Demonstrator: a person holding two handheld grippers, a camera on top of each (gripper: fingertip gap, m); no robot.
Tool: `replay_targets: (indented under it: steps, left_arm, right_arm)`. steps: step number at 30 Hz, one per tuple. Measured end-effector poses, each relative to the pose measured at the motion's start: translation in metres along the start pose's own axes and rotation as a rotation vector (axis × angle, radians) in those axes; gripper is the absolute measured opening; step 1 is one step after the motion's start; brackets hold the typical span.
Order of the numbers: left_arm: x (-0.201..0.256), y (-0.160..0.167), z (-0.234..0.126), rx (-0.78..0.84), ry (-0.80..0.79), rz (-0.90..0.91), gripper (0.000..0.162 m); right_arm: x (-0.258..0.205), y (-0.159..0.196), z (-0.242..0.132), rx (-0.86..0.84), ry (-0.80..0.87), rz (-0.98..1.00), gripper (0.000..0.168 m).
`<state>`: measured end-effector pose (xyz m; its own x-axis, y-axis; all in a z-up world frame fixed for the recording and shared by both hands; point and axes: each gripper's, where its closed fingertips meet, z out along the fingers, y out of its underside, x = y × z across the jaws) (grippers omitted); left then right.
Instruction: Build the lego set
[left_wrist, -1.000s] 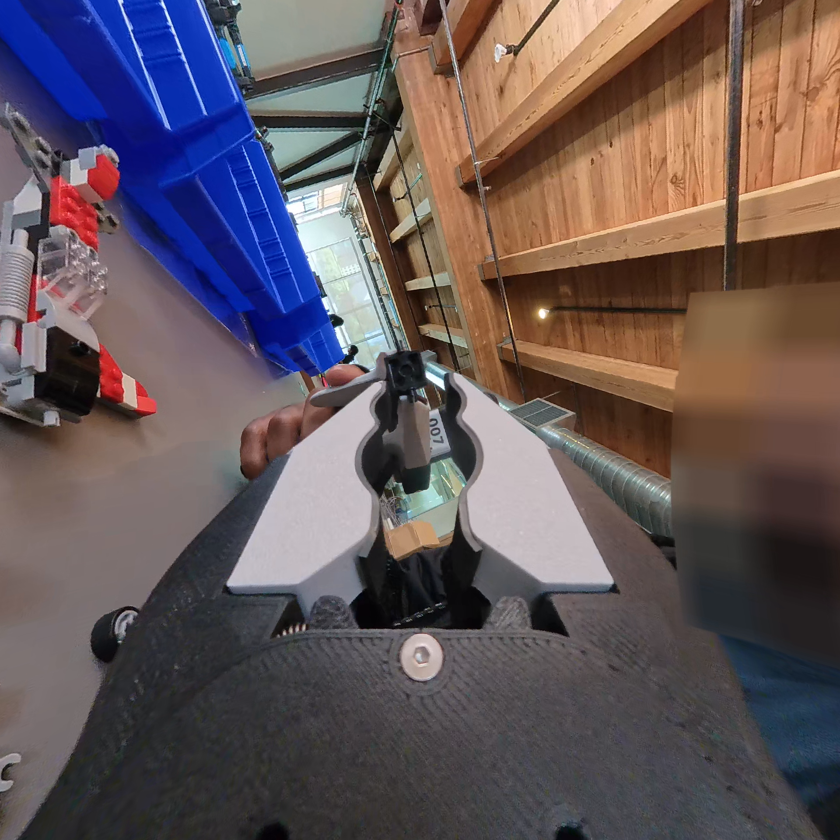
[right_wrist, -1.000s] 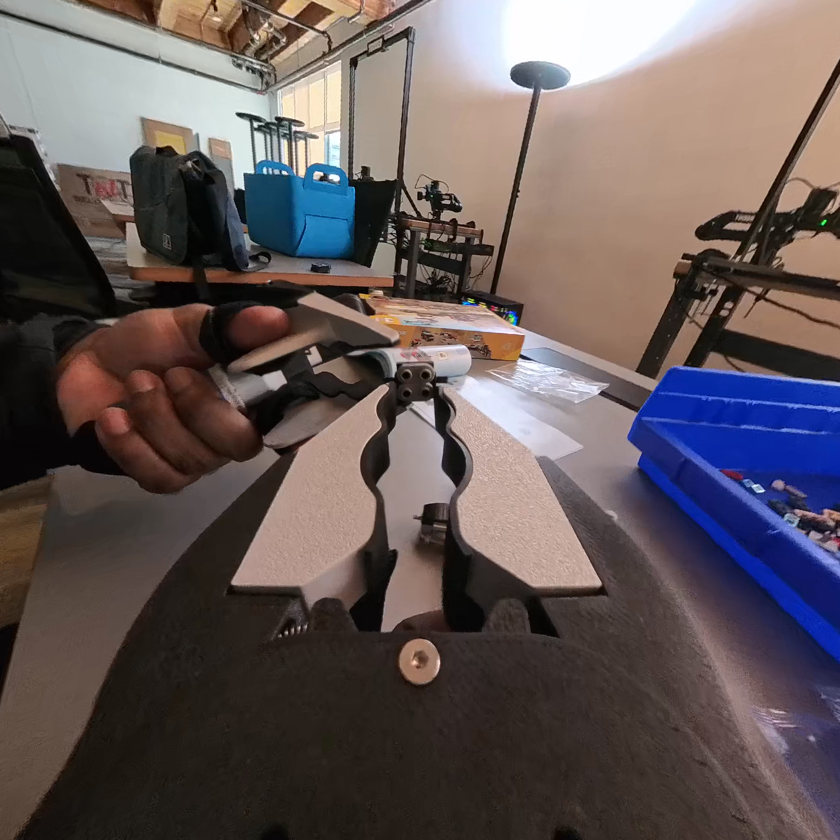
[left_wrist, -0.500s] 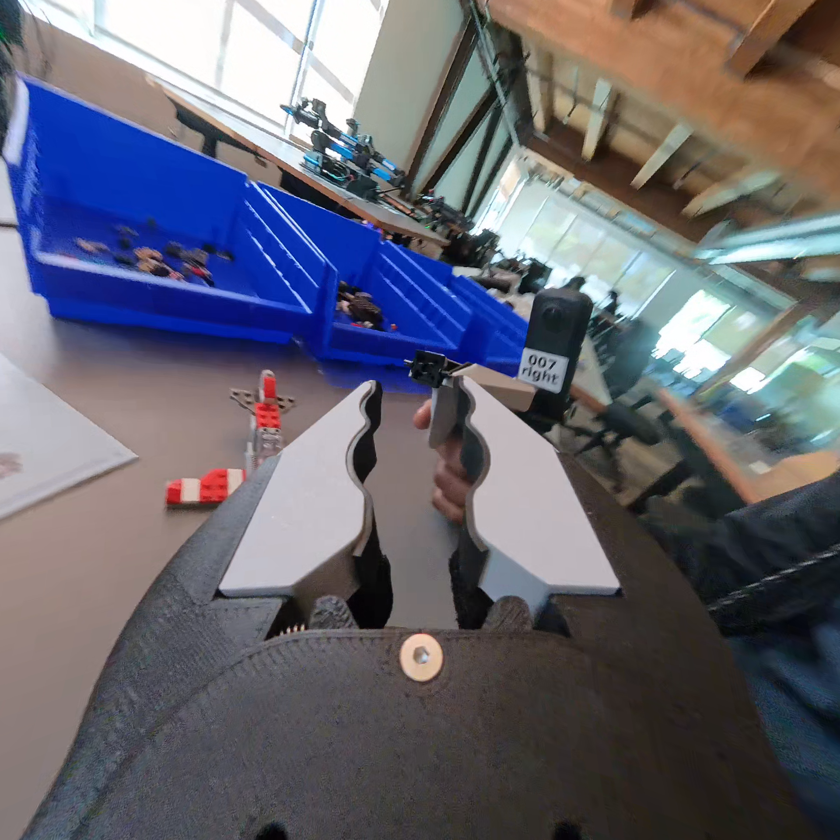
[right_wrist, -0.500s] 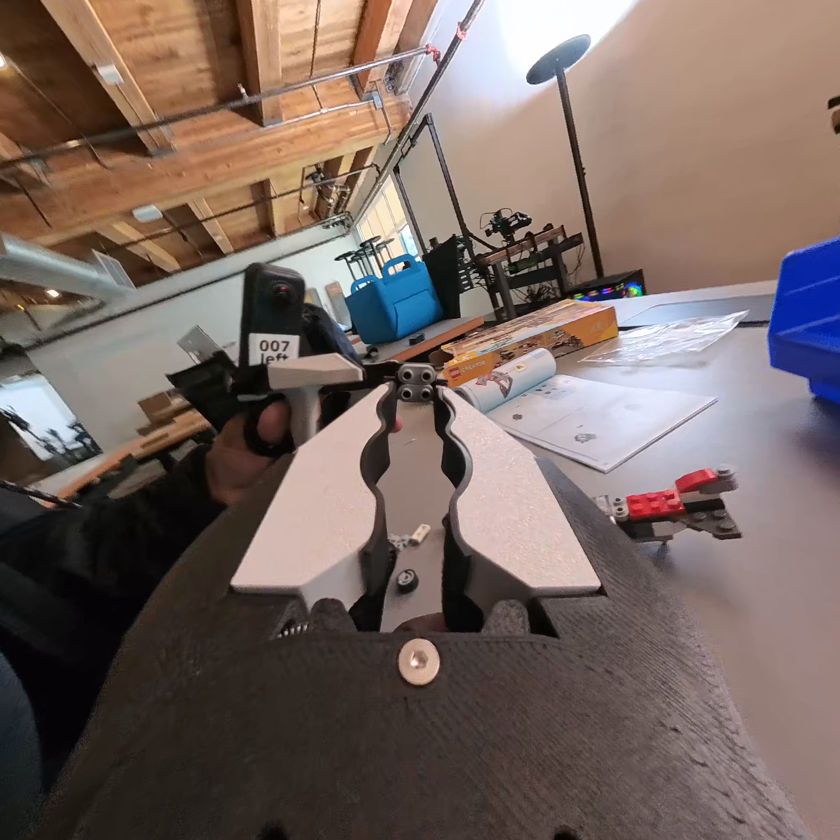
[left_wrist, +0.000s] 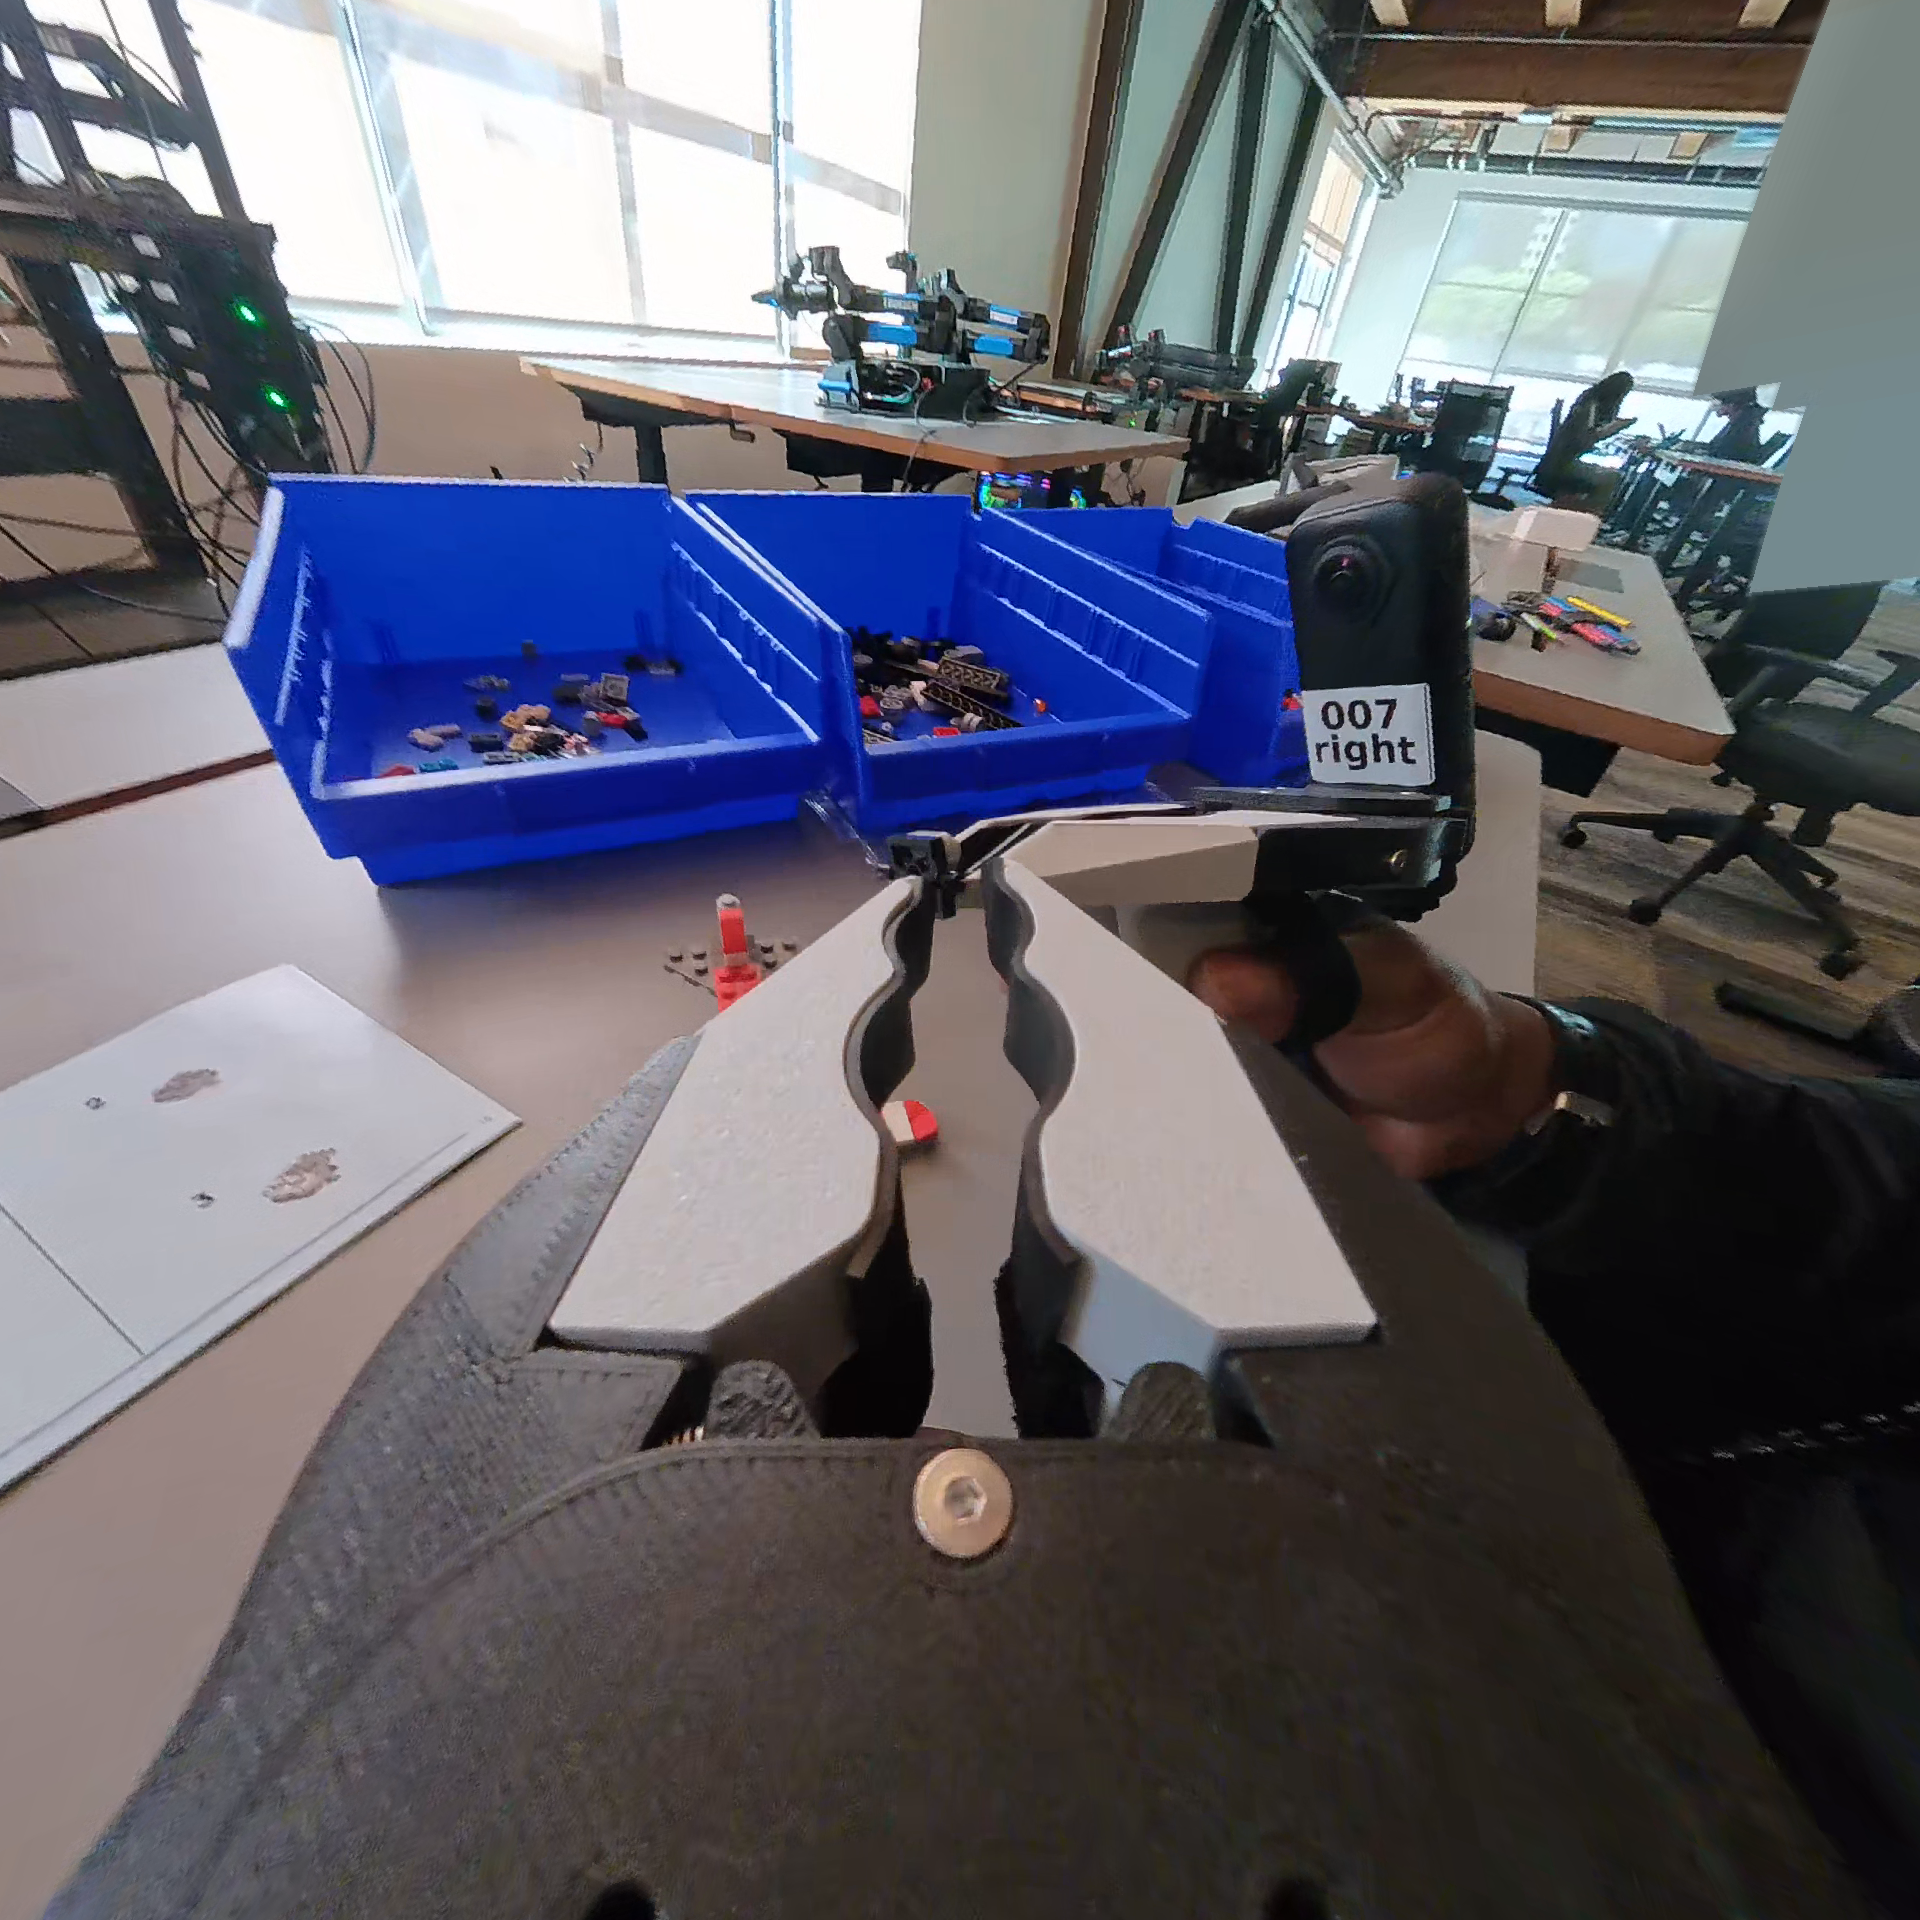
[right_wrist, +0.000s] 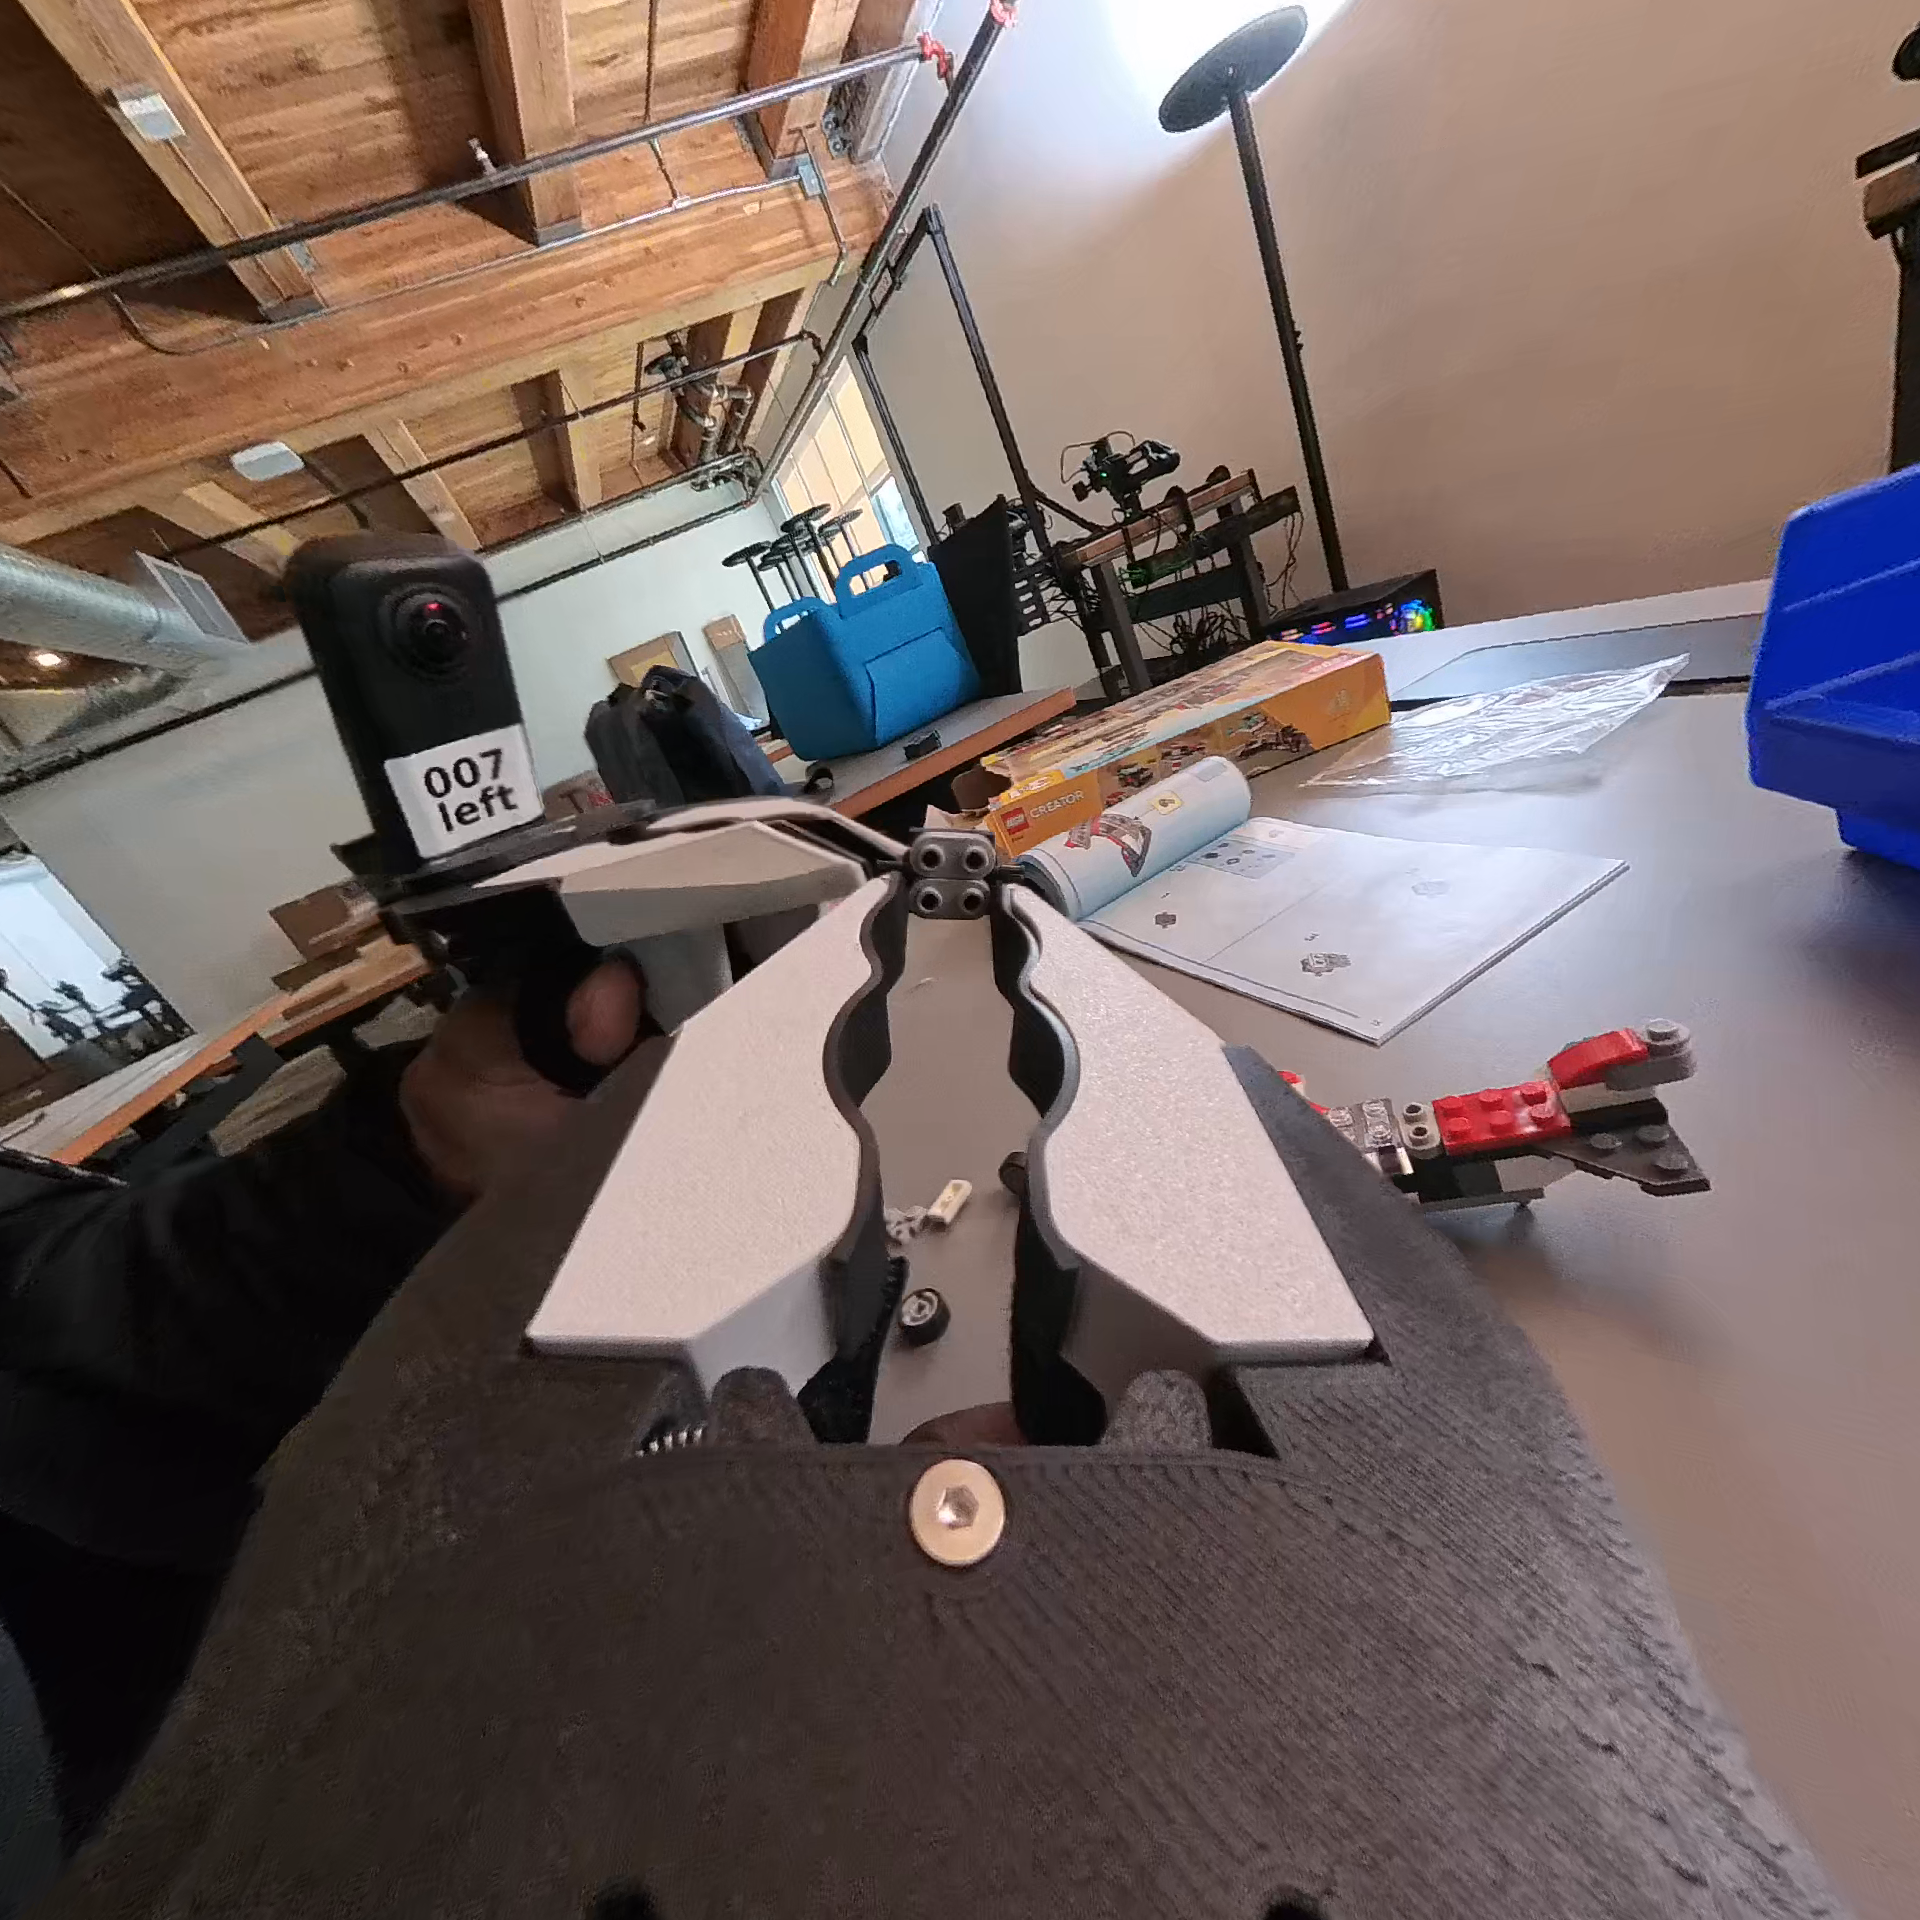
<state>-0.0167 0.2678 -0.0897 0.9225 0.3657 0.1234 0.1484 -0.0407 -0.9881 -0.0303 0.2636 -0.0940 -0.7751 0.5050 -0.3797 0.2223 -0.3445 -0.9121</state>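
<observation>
I see the grey table (left_wrist: 208, 914) carrying three blue bins (left_wrist: 540, 665) of loose parts, with the open instruction booklet (right_wrist: 1340, 914) and the half-built red and black lego model (right_wrist: 1507, 1127) lying apart from them. My left gripper (left_wrist: 951, 883) and right gripper (right_wrist: 948, 878) meet tip to tip above the table. The right one's jaws are pinched on a small dark grey lego piece (right_wrist: 948, 878). The left's jaws stand a little apart, one tip touching that piece; I cannot tell whether it grips.
</observation>
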Motion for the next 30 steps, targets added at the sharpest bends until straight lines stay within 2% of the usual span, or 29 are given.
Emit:
replay_targets:
  steps: [18,24,30]
  left_arm:
    - [-0.006,0.002,0.002,0.049,0.126,-0.546,0.003]
    - [-0.011,0.003,0.0,0.059,0.132,-0.633,0.0]
    - [-0.017,0.014,0.0,0.01,0.091,-0.634,0.001]
  right_arm:
    - [0.005,0.0,-0.002,-0.029,0.169,-0.333,0.016]
    - [0.003,0.002,0.0,-0.05,0.182,-0.393,0.014]
    - [0.008,0.009,0.0,-0.105,0.201,-0.431,0.014]
